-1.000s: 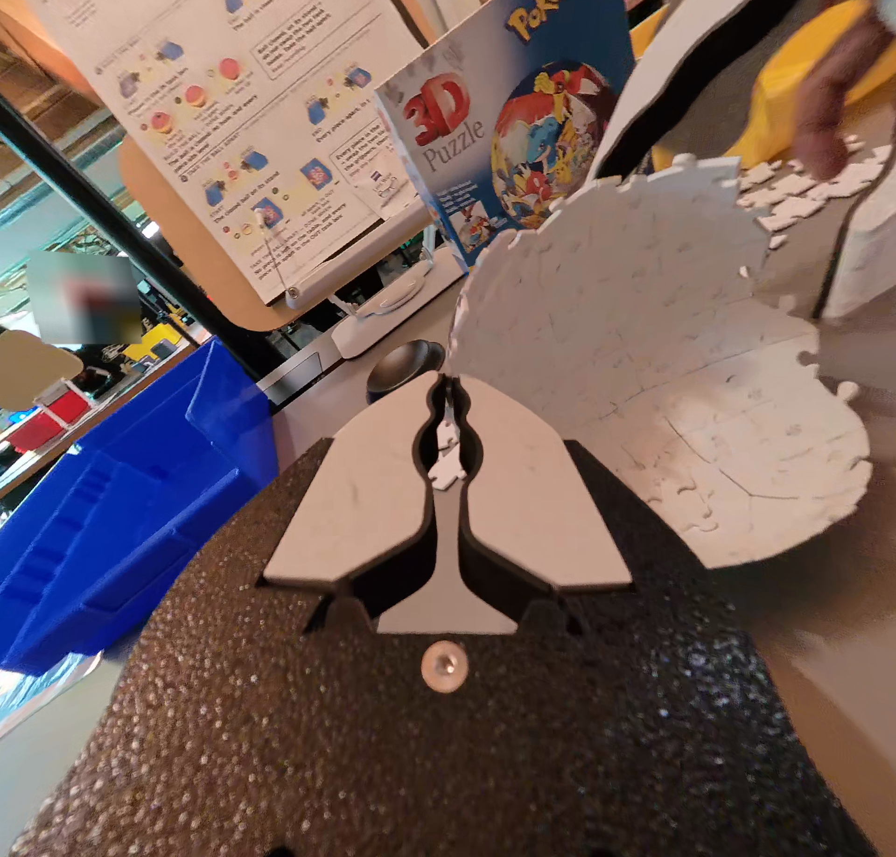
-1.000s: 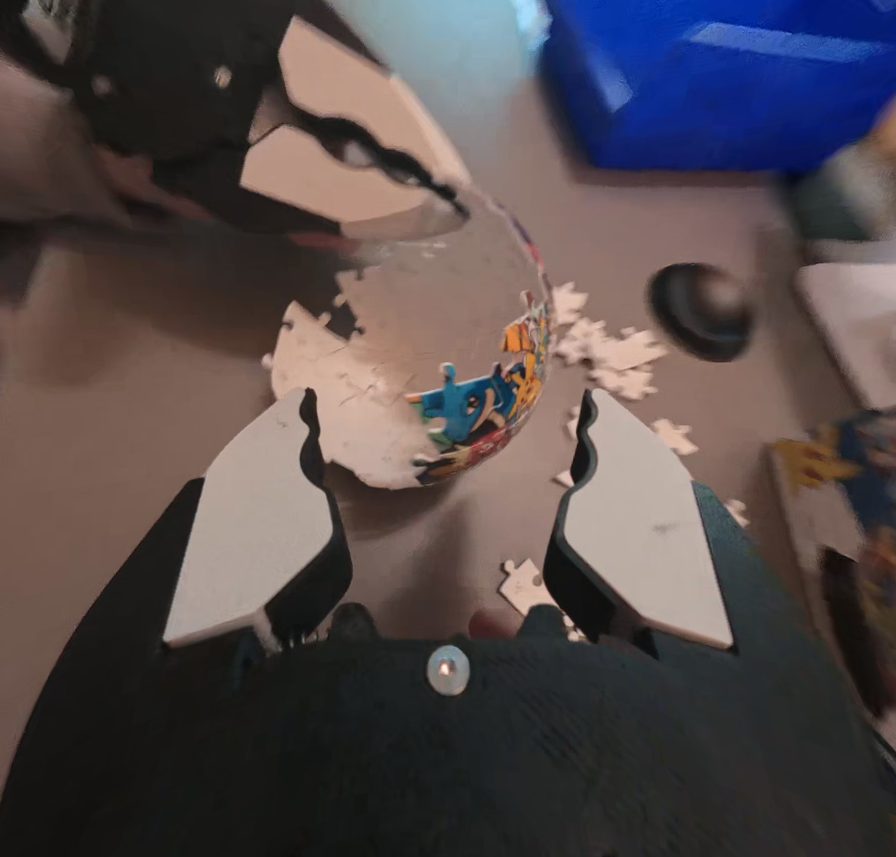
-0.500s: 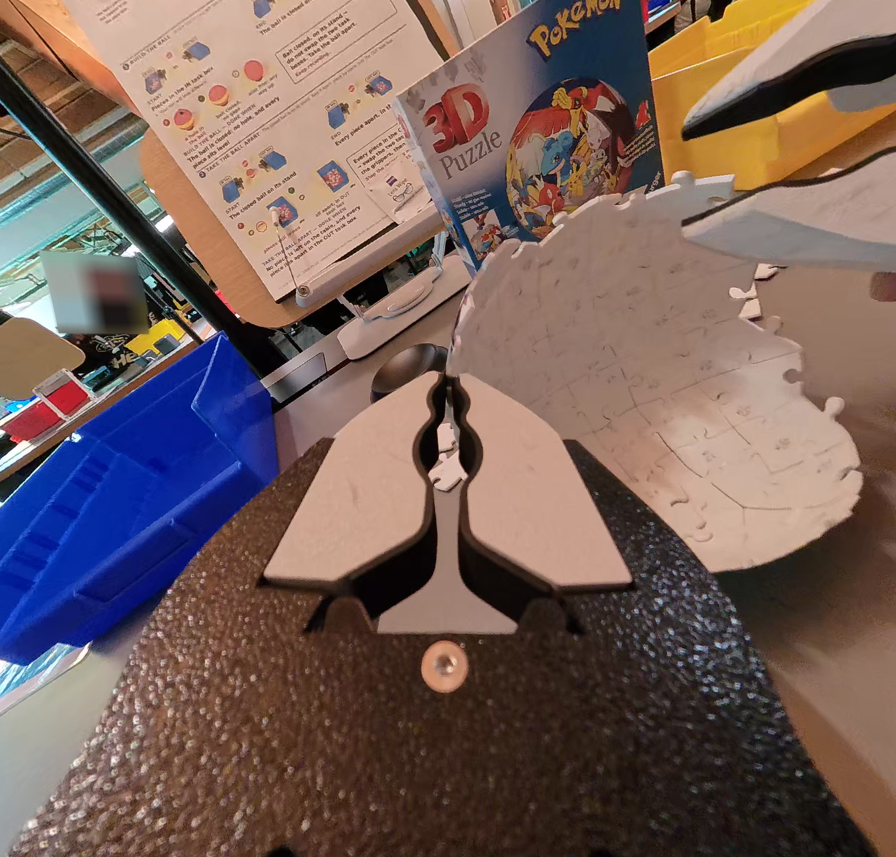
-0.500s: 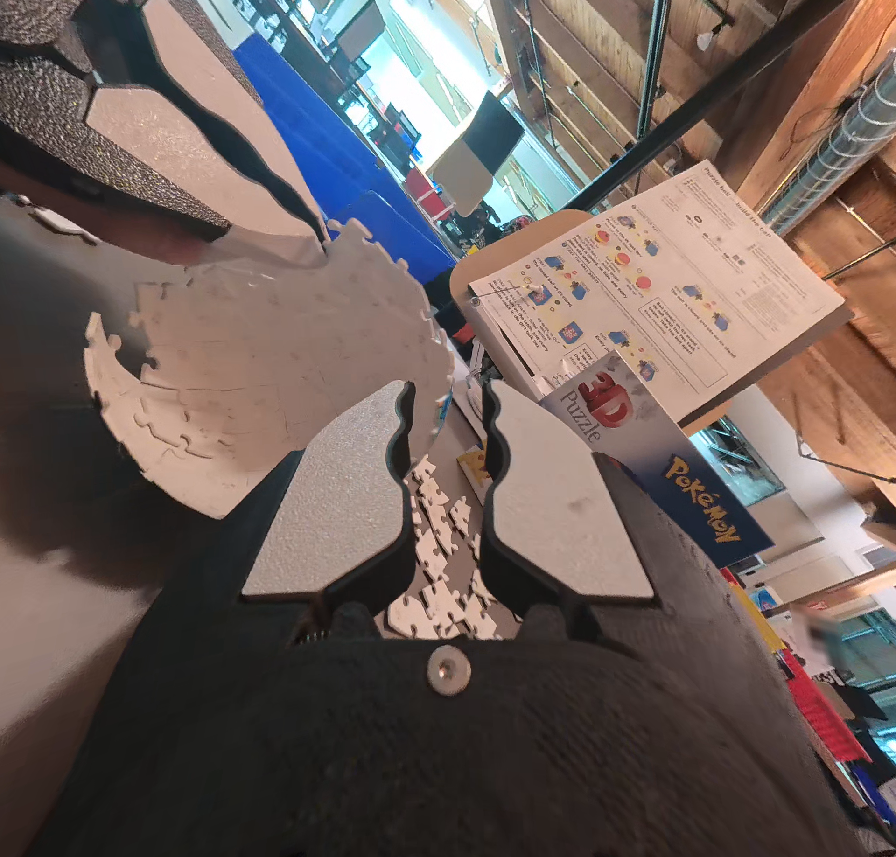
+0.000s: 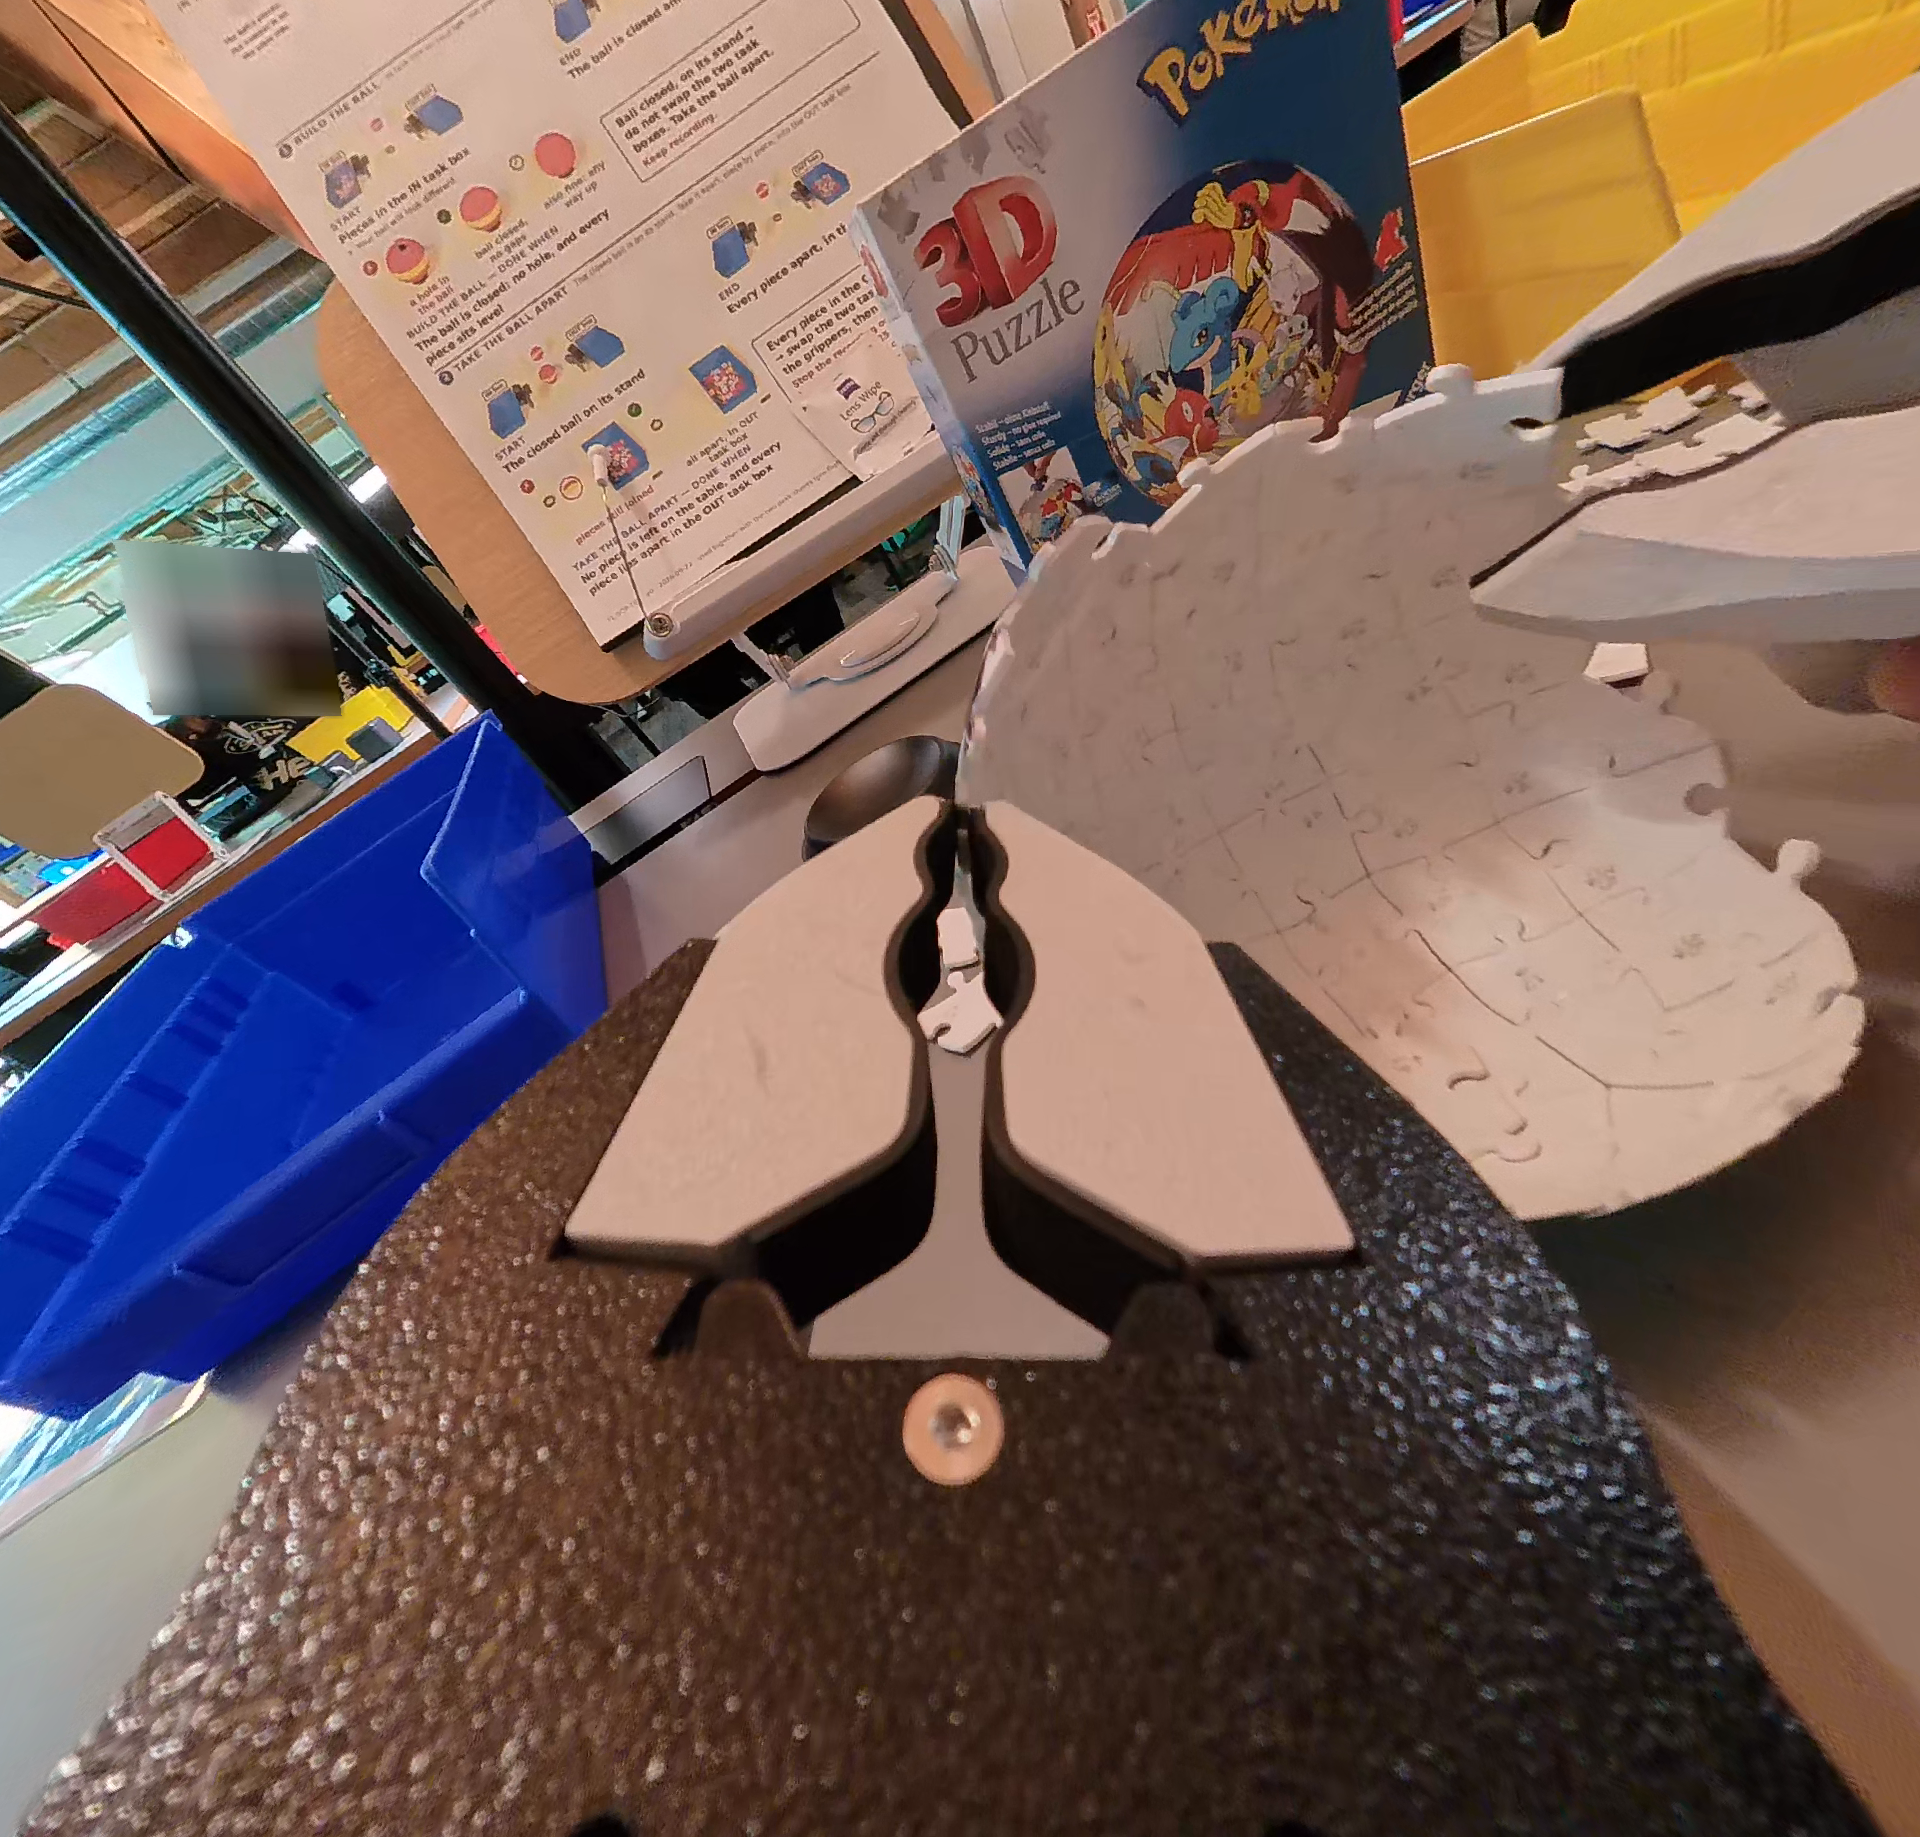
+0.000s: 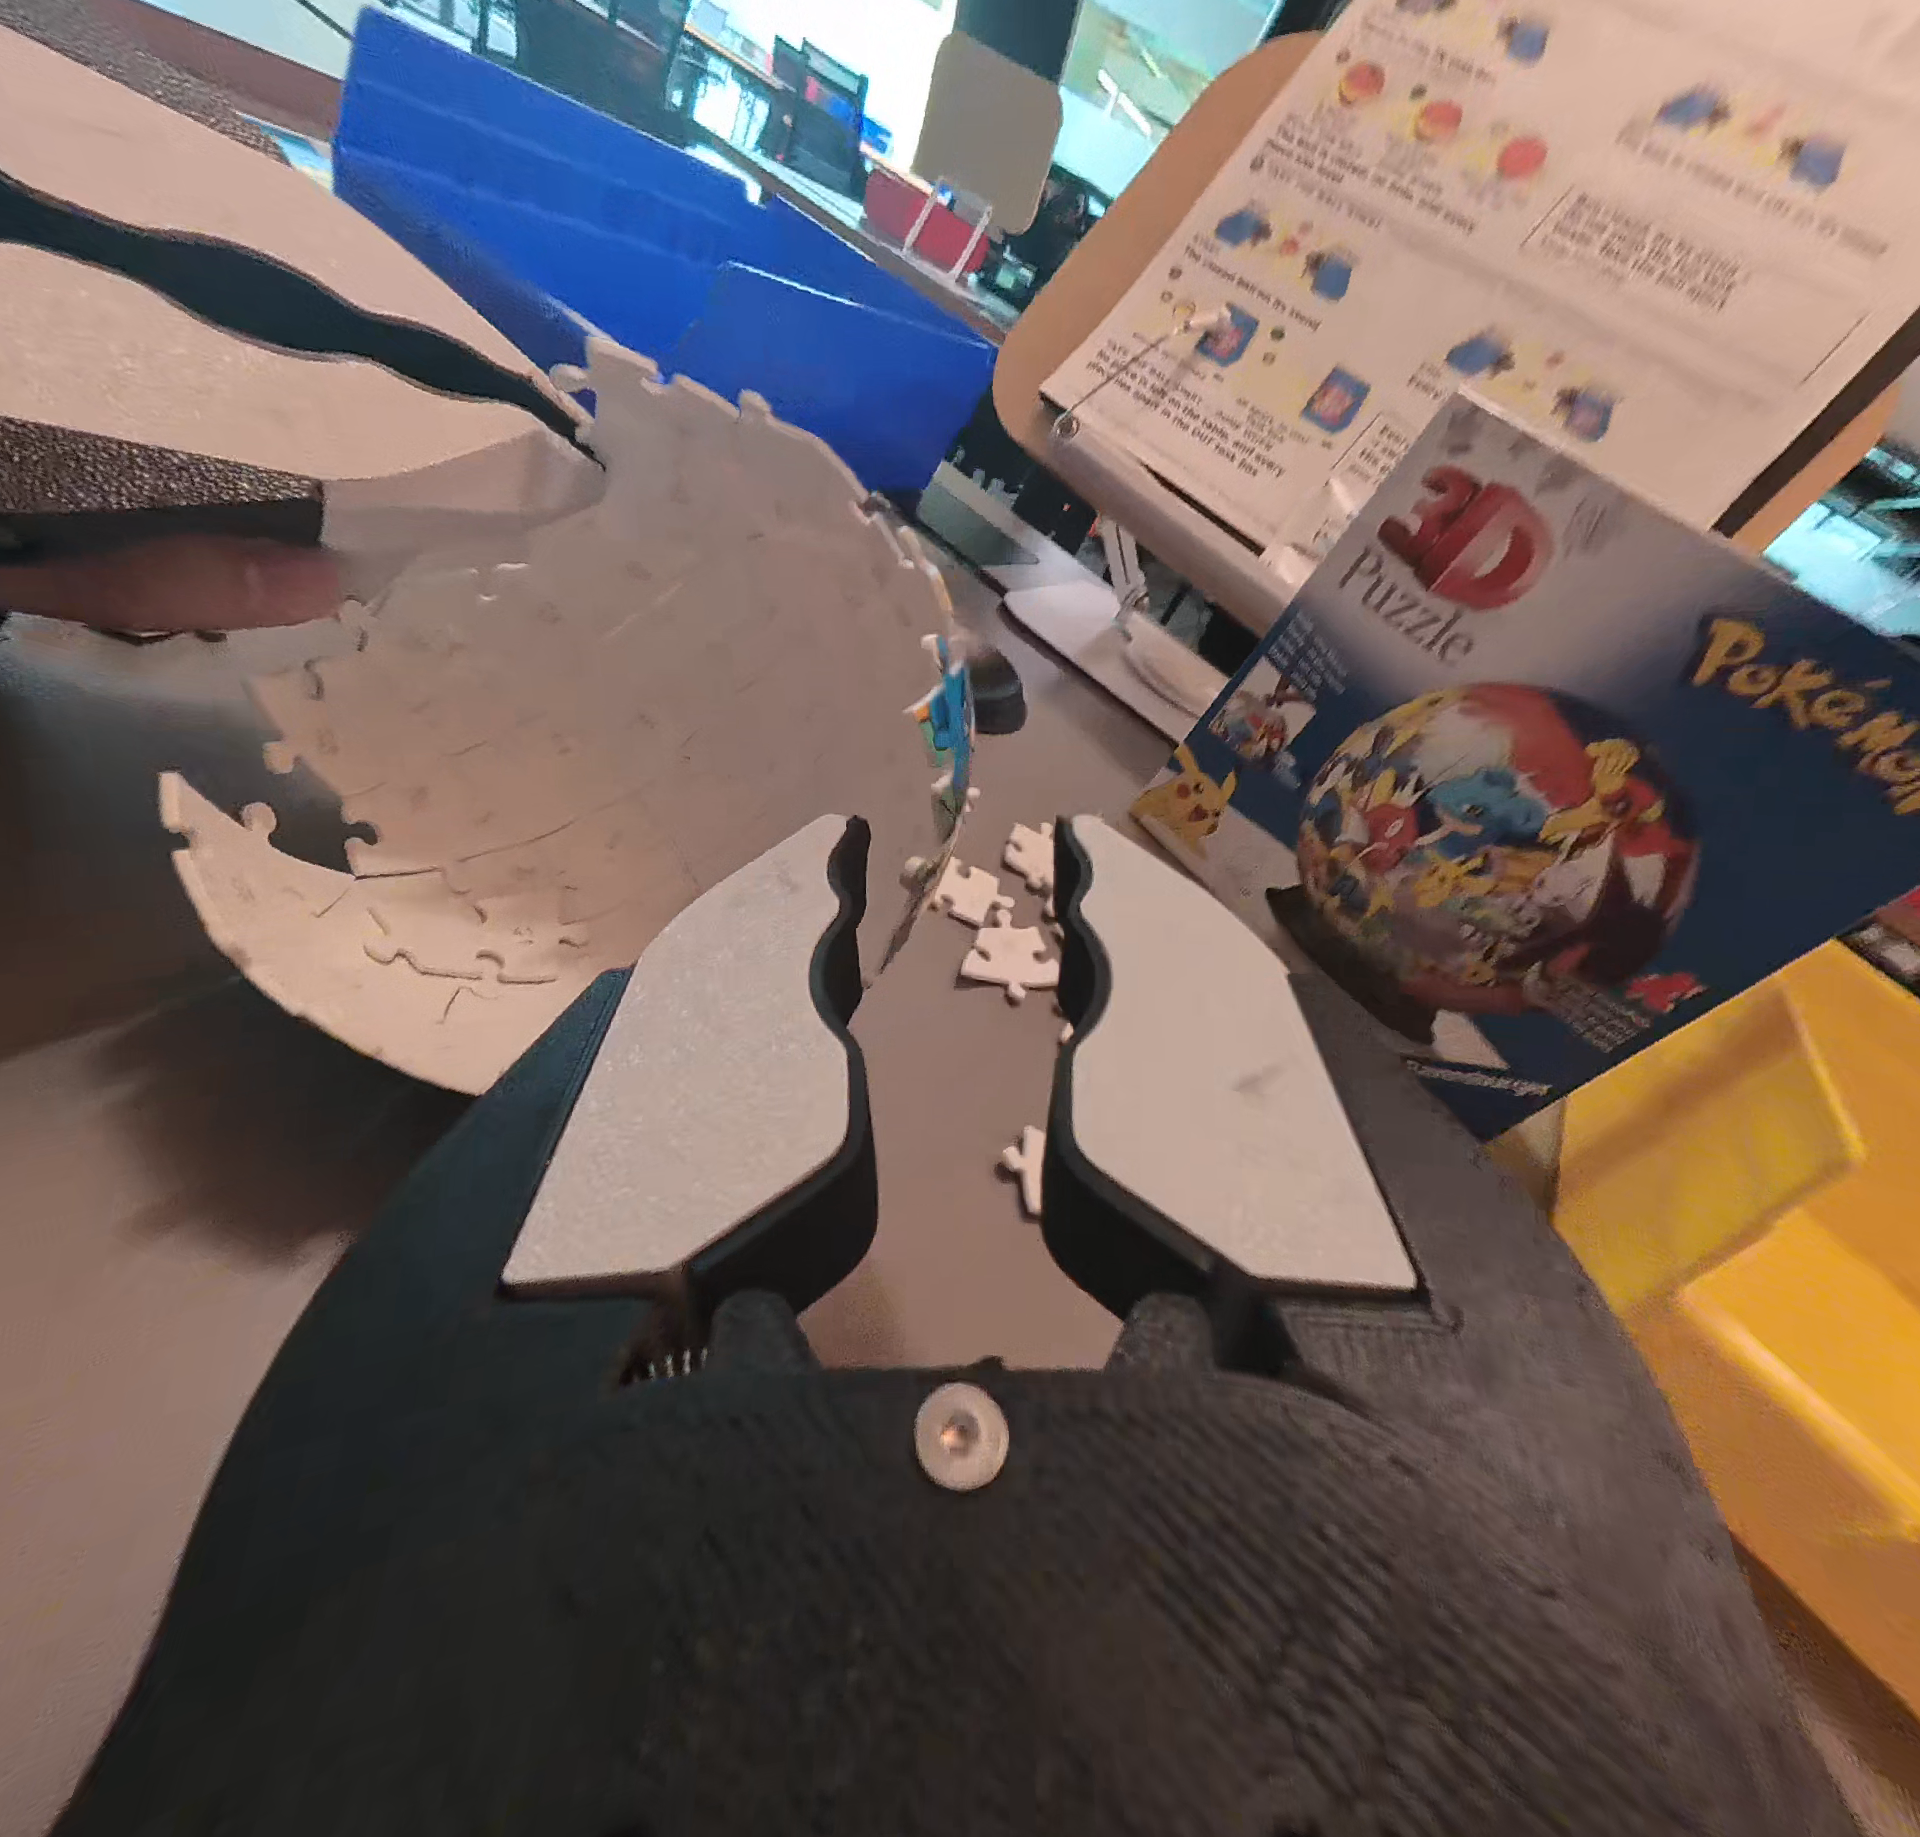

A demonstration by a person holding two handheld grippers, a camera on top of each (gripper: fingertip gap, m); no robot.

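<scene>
We see the left gripper [image 5: 958,831] pinched tight on the rim of the white puzzle shell [image 5: 1403,852] at frame centre; the right gripper [image 6: 961,831] stands partly open, straddling the shell's edge, gripping nothing

Both views are taken low over the table [image 5: 1766,1475], close in. The left wrist view is aimed along its fingers at the puzzle shell [image 5: 1403,852] rim; the right wrist view faces it from the opposite side. Shell [image 6: 582,748], puzzle box [image 6: 1558,800] and blue bin [image 5: 260,1008] are shared.
</scene>
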